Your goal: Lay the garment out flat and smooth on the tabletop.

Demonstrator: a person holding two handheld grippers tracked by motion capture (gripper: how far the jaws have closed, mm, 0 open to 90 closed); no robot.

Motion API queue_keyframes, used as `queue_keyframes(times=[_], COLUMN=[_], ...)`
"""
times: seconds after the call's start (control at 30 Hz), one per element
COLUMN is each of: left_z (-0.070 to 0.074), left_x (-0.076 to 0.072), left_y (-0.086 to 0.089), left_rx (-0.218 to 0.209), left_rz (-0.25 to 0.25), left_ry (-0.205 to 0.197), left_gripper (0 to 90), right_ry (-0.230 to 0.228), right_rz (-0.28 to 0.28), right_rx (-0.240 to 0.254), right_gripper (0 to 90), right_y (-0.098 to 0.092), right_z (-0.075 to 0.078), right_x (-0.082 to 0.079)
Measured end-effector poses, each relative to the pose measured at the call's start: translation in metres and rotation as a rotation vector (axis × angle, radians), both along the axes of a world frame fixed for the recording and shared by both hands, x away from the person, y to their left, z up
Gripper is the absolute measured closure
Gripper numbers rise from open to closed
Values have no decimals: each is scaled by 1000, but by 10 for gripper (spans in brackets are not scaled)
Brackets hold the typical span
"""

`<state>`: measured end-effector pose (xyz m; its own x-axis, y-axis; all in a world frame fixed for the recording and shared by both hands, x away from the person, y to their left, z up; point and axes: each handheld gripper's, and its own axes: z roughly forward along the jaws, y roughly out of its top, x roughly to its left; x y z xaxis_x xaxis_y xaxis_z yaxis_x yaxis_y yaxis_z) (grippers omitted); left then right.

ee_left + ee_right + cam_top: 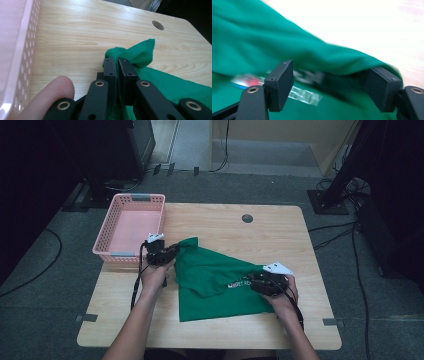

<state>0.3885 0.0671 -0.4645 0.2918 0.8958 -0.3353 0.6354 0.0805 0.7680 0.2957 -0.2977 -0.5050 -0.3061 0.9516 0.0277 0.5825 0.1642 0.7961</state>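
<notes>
Left gripper (117, 65) jaws clamped, right gripper (332, 85) jaws apart

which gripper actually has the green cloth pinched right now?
The left gripper: its jaws are shut on a bunched corner of the green cloth. The right gripper has its jaws spread wide around a fold.

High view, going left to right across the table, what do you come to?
Pink perforated plastic basket → left gripper, shut on a corner of the cloth → green cloth with a printed logo → right gripper, jaws apart around the cloth's edge.
</notes>
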Motion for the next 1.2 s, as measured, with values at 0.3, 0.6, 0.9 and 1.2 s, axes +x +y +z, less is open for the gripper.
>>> queue_keyframes(times=[0.3,0.6,0.9,1.2], left_z=[0,2,2,2], left_x=[1,0,1,2], left_y=[-2,4,13,11], left_rx=[-8,-20,-12,-17], left_rz=[-2,7,21,23], left_ry=[2,0,-4,-7], left_gripper=[866,865,864,864], right_ry=[-59,-65,-1,0], right_rz=[229,274,146,61], right_rx=[23,-50,6,11], right_gripper=[367,472,427,417], right_y=[63,100,28,-21], right_z=[15,6,6,8], right_x=[-23,-22,-22,-35])
